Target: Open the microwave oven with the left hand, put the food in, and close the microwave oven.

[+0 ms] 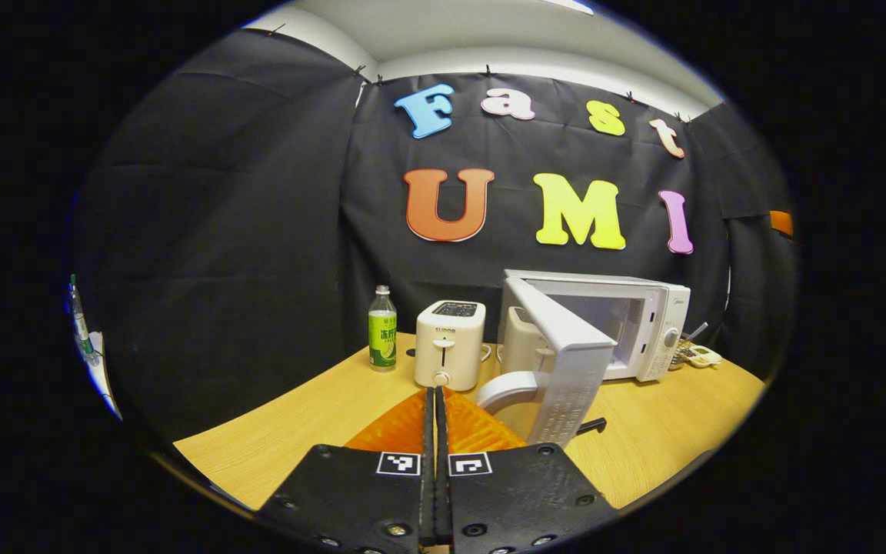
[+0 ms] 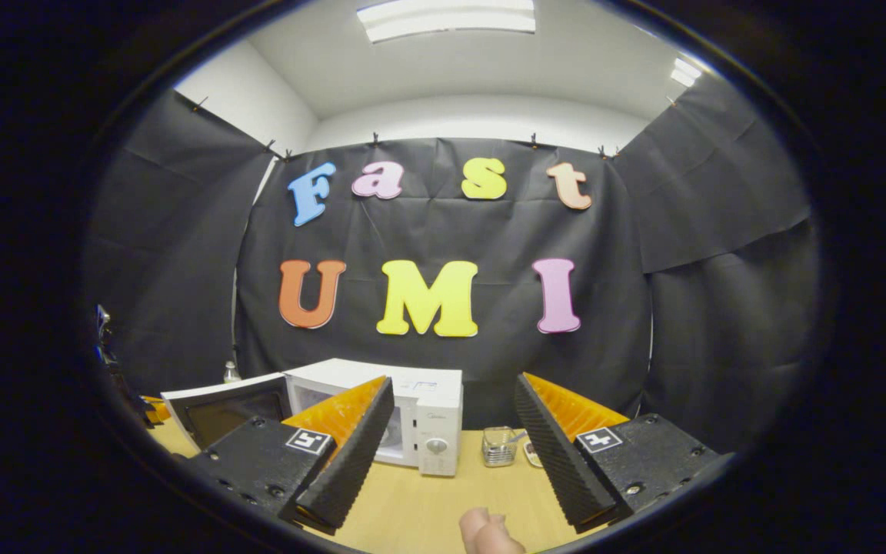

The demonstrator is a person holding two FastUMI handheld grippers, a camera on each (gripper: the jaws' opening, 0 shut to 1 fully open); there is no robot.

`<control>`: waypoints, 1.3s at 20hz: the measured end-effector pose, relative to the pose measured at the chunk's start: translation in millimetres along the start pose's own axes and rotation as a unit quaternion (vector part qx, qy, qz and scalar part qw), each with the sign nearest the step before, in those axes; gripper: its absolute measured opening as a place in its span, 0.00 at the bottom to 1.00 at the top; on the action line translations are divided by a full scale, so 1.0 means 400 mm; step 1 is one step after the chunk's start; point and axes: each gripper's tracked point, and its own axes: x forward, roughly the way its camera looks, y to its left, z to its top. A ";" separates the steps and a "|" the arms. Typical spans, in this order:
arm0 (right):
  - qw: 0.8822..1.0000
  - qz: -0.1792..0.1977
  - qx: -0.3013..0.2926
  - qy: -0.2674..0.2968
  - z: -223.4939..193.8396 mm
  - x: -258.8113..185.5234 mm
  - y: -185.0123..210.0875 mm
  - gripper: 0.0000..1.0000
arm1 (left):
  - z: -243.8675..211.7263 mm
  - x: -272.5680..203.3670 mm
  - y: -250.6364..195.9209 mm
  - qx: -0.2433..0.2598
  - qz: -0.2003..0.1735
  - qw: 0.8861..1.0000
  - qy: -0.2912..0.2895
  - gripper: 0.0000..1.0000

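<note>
A white microwave oven (image 1: pixel 627 323) stands at the back of a pale wood-grain table (image 1: pixel 666 431), against black cloth. Its door (image 1: pixel 566 362) swings wide toward the viewer, hinged on the left, leaving the cavity exposed, which suggests the opening step is done and the oven waits for the food. The door is a flat white slab with a curved grey handle (image 1: pixel 501 388) at its lower edge.

In the left gripper view, the left gripper (image 1: pixel 437 431) sits at six o'clock, its ribbed orange fingers pressed flat together with nothing between them, free of the door.

At ten o'clock from that gripper stands a boxy white toaster (image 1: pixel 449 345), glossy plastic, and further left a clear bottle (image 1: pixel 382 329) with a green label.

In the right gripper view, the right gripper (image 2: pixel 451 454) is spread wide and empty, its black ridged pads angled apart. Between and below them, at six o'clock, a small pale pink rounded thing (image 2: pixel 489 531) lies on the table, probably the food. The wide spread looks ready to come down around it. Behind, at twelve o'clock, stands a small clear glass container (image 2: pixel 498 446) beside the oven's control panel.
</note>
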 end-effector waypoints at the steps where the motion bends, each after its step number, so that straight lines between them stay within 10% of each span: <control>1: 1.000 -0.003 0.000 0.001 0.005 -0.004 -0.010 1.00 | -0.007 0.004 -0.009 0.002 -0.004 1.000 0.005 0.00; 26: 0.999 -0.038 0.011 -0.024 0.096 -0.155 -0.318 1.00 | 0.010 0.084 -0.624 0.024 -0.183 0.983 -0.021 0.00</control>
